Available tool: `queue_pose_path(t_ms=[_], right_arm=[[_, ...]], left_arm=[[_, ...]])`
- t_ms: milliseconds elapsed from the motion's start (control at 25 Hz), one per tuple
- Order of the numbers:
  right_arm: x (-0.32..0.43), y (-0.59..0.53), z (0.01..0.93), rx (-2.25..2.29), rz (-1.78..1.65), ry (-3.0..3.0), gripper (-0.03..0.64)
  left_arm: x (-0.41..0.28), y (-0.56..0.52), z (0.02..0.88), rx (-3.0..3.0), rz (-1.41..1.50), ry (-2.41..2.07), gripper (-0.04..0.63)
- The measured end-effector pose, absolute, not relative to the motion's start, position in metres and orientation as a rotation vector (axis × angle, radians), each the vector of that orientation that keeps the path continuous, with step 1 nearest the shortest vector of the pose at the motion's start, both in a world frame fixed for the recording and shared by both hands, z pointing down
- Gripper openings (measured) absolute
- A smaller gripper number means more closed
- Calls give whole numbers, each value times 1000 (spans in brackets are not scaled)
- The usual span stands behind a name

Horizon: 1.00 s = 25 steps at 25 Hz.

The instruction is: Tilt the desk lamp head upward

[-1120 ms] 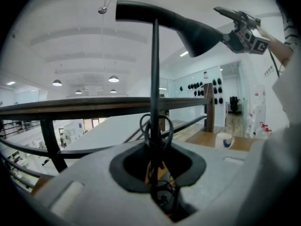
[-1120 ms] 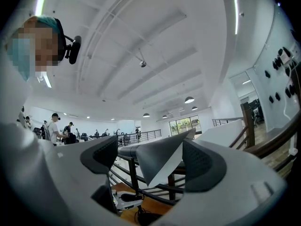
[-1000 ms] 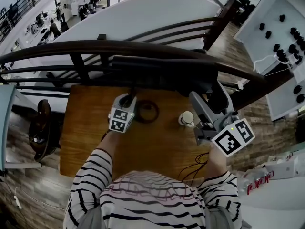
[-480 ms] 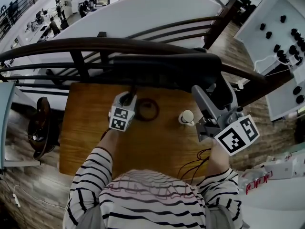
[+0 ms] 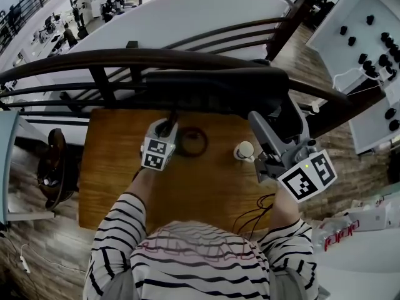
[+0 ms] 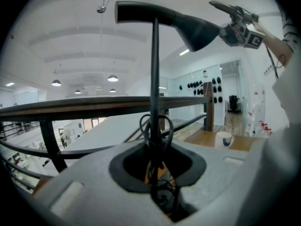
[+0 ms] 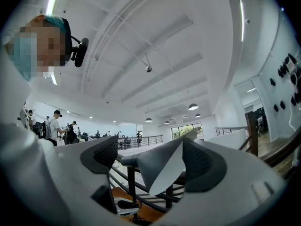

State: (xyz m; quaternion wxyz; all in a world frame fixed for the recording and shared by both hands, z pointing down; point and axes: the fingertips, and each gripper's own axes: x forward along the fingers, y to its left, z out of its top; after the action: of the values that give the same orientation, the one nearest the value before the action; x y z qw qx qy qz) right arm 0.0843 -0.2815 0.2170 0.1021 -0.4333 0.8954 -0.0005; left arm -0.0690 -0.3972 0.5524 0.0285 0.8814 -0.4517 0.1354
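A black desk lamp stands at the table's far edge. Its thin pole (image 6: 154, 79) rises to a horizontal arm (image 5: 212, 80), which ends in a cone head (image 5: 282, 110) at the right. My left gripper (image 5: 164, 133) is shut on the pole low down (image 6: 153, 145), where a cable loops round it. My right gripper (image 5: 267, 133) reaches up to the lamp head (image 7: 162, 166). The cone lies between its jaws and leans on the right-hand pad (image 7: 204, 166). The left-hand pad (image 7: 101, 154) stands apart from it, so this gripper is open. From the left gripper view the head (image 6: 197, 29) points down to the right.
A white cup (image 5: 244, 150) stands on the wooden table (image 5: 119, 186) next to a dark ring (image 5: 192, 142). A dark railing (image 5: 94, 64) curves behind the table, with a drop beyond it. Black cables (image 5: 253, 217) hang at the near right edge.
My right gripper has shifted slightly up and toward the lamp head. The left gripper and the lamp pole have stayed where they were.
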Motion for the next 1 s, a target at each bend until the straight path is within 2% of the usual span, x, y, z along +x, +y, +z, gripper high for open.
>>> queue_pose_path(t_ms=[200, 320, 520, 880, 1000], right_arm=[[89, -280, 218, -1276, 27, 2621, 417], [93, -278, 223, -1279, 9, 2605, 416], [99, -269, 237, -1291, -34, 2583, 414], [109, -235, 264, -1292, -103, 2554, 411], [107, -221, 276, -1288, -89, 2538, 380]], left_arm=[[-65, -395, 558, 2719, 501, -1345, 94], [-66, -389, 562, 2704, 540, -1329, 151], [-74, -374, 557, 2704, 510, -1368, 194], [-78, -334, 514, 2755, 434, -1448, 219], [-81, -316, 506, 2789, 416, -1470, 219]])
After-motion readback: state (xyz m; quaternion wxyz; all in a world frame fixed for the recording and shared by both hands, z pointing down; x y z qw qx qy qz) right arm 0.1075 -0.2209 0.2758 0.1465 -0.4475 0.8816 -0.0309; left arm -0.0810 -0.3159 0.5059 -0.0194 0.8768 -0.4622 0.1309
